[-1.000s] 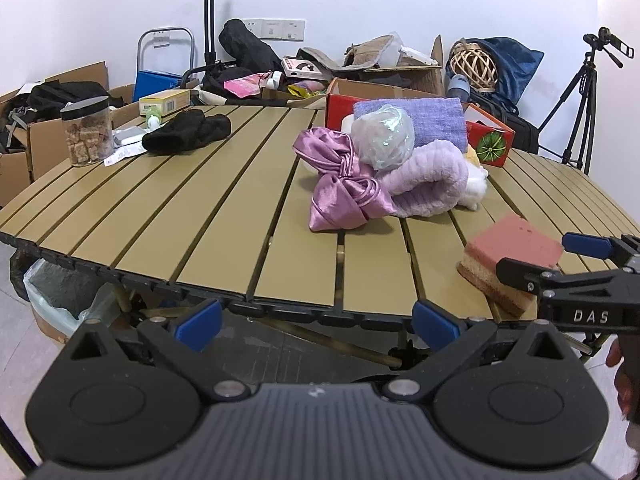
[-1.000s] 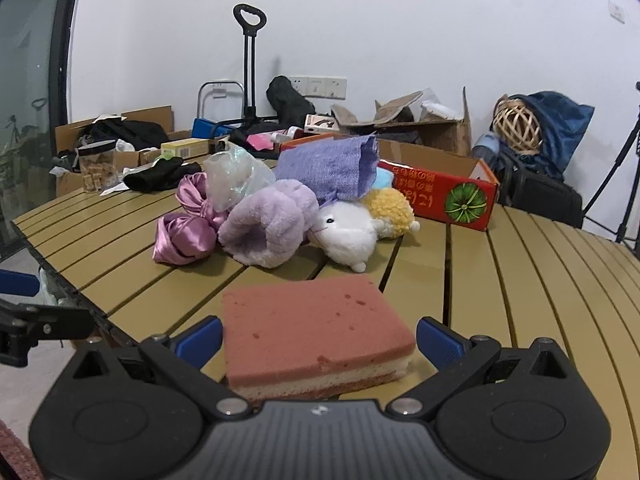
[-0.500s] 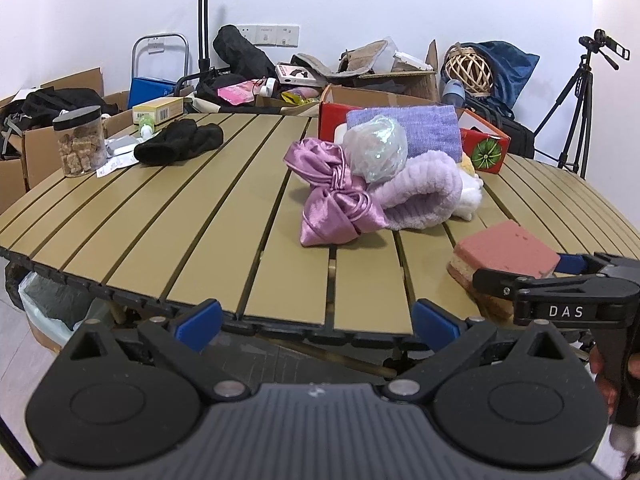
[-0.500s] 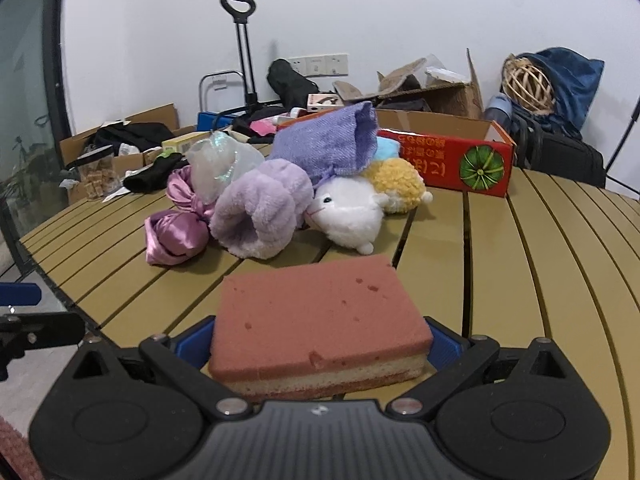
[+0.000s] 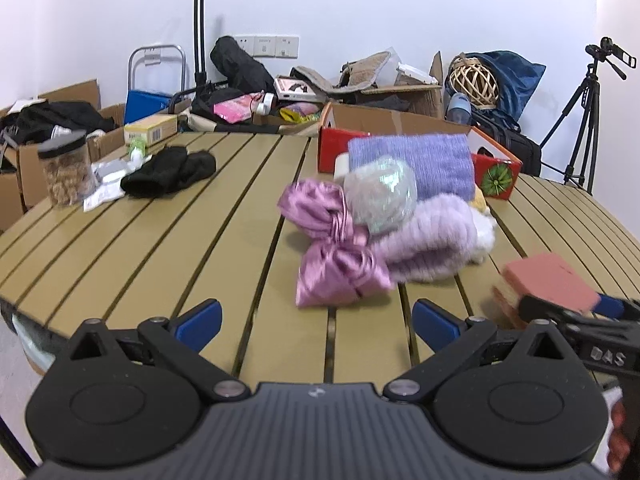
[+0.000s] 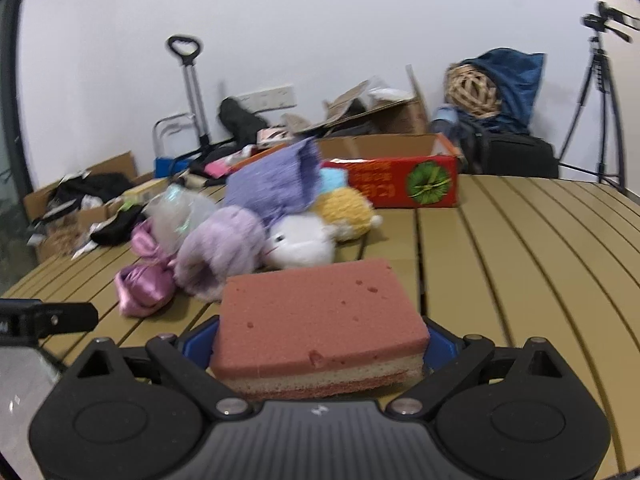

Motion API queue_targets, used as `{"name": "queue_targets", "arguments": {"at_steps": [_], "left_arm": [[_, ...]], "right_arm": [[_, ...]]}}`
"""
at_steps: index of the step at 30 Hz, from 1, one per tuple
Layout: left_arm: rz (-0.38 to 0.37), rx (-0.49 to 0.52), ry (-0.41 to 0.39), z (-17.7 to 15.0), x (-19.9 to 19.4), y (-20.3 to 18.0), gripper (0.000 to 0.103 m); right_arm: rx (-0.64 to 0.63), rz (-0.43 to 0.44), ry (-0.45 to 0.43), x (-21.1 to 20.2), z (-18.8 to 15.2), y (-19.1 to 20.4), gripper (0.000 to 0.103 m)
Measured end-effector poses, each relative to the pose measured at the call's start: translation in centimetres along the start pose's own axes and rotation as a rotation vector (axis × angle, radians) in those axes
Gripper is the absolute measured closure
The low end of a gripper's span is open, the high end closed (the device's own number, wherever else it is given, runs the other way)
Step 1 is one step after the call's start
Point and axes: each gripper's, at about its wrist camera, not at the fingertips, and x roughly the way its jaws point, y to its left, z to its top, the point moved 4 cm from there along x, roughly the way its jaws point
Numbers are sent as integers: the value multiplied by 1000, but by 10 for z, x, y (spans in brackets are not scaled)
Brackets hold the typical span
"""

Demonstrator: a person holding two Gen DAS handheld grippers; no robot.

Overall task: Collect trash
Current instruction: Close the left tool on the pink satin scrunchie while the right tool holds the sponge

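sponge [image 6: 320, 320] now between right tool [image 6: 318, 346] pads

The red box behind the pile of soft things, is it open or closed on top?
Open. The red box has its flaps standing up, and its brown cardboard inner walls show from the right wrist view. What is inside cannot be told.

light: even, bright indoor | shadows: soft | blur: motion smear, both views | edges: fisheye bend, dark corners
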Motion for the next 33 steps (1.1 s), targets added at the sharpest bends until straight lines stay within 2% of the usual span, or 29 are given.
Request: {"name": "queue_targets", "arguments": {"at_steps": [7, 17, 23, 28, 32, 33], "left_arm": [[41, 24, -4, 25, 34, -5, 0], [112, 5, 25, 33, 77, -1, 2], [112, 31, 40, 27, 90, -6, 15], [86, 73, 22, 24, 89, -15, 31], [37, 62, 30, 20, 91, -16, 41], [20, 61, 29, 20, 90, -15, 46]], "right_arm": [[97, -110, -61, -8, 2, -25, 4], [162, -158, -84, -10, -1, -41, 4], [160, -156, -75, -8, -5, -39, 4], [158, -154, -76, -8, -5, -36, 4], [157, -151, -79, -9, -6, -35, 4], [157, -151, -79, -9, -6, -34, 4]]}}
